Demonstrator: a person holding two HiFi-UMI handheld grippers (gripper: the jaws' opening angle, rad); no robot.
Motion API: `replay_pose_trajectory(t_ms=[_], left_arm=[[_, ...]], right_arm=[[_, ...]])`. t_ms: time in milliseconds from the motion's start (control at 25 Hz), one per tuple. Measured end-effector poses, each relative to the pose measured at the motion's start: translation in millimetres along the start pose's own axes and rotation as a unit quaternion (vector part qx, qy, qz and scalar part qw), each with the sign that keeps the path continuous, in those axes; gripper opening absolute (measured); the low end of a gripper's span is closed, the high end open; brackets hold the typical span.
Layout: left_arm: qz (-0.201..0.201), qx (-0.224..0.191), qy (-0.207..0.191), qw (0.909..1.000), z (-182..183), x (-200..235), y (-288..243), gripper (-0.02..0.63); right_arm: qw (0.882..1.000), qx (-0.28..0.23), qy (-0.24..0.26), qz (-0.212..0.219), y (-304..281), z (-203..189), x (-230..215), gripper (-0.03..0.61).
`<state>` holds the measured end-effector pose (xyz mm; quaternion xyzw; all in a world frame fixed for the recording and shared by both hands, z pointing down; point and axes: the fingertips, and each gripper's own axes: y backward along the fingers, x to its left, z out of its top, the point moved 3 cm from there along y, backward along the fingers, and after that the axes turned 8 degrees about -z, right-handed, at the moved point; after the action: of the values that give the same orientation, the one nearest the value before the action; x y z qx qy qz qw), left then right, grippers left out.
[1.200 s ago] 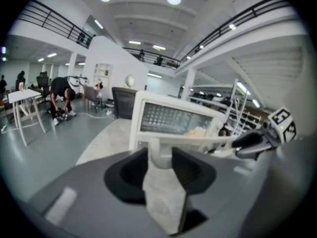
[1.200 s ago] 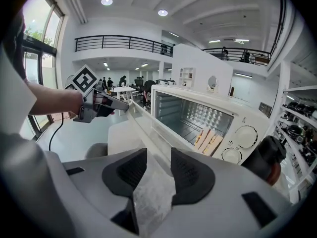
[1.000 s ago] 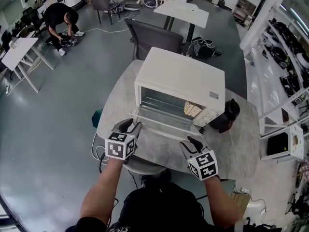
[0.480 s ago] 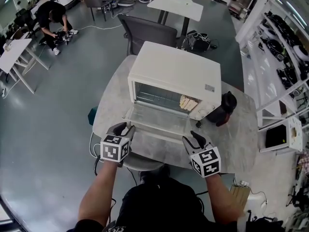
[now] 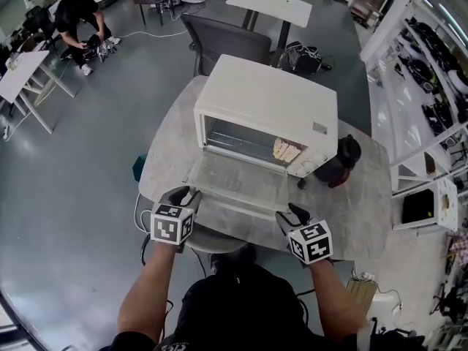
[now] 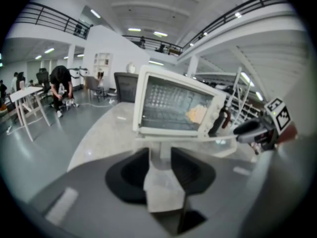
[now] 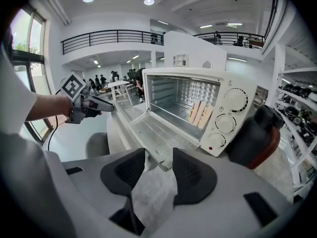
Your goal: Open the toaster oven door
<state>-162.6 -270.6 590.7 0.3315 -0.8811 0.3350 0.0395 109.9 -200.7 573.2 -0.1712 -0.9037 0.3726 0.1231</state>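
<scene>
Both bare forearms [image 5: 150, 287] reach up from 6 o'clock. The left gripper [image 5: 186, 194] sits near 8 o'clock with its tips toward 1 o'clock, jaws apart and empty. The right gripper [image 5: 295, 211], near 5 o'clock, aims toward 11 o'clock. Its jaws are opening and clamp nothing.

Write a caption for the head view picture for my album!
Toaster oven door lies fully open; left gripper hovers open, right gripper is opening its jaws with nothing between them.

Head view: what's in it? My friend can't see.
A white toaster oven sits on a table, its door folded down. The left tool and right tool hover near the door's front edge; the right's jaws are opening, gripping nothing.
</scene>
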Motion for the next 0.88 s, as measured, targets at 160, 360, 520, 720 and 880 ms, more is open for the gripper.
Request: replay_pose_trajectory(t_ms=[160, 360, 520, 720, 880], left_arm=[[0.003, 0.005, -0.005, 1.0000, -3, -3, 7, 0.143], [0.013, 0.015, -0.004, 0.9998, -15, -9, 10, 0.143], [0.022, 0.018, 0.007, 0.9996, -26, -19, 11, 0.143], [0.026, 0.009, 0.008, 0.9996, -31, -32, 11, 0.141], [0.031, 0.000, 0.020, 0.9993, -38, -38, 7, 0.138]], right_arm=[[1.000, 0.004, 0.006, 0.003, -3, -10, 5, 0.169], [1.000, 0.011, 0.017, 0.009, -9, -24, 13, 0.172], [0.999, 0.010, 0.033, 0.012, -14, -34, 18, 0.172], [0.999, 0.006, 0.042, 0.016, -22, -43, 21, 0.176], [0.999, 0.011, 0.038, 0.024, -27, -57, 24, 0.176]])
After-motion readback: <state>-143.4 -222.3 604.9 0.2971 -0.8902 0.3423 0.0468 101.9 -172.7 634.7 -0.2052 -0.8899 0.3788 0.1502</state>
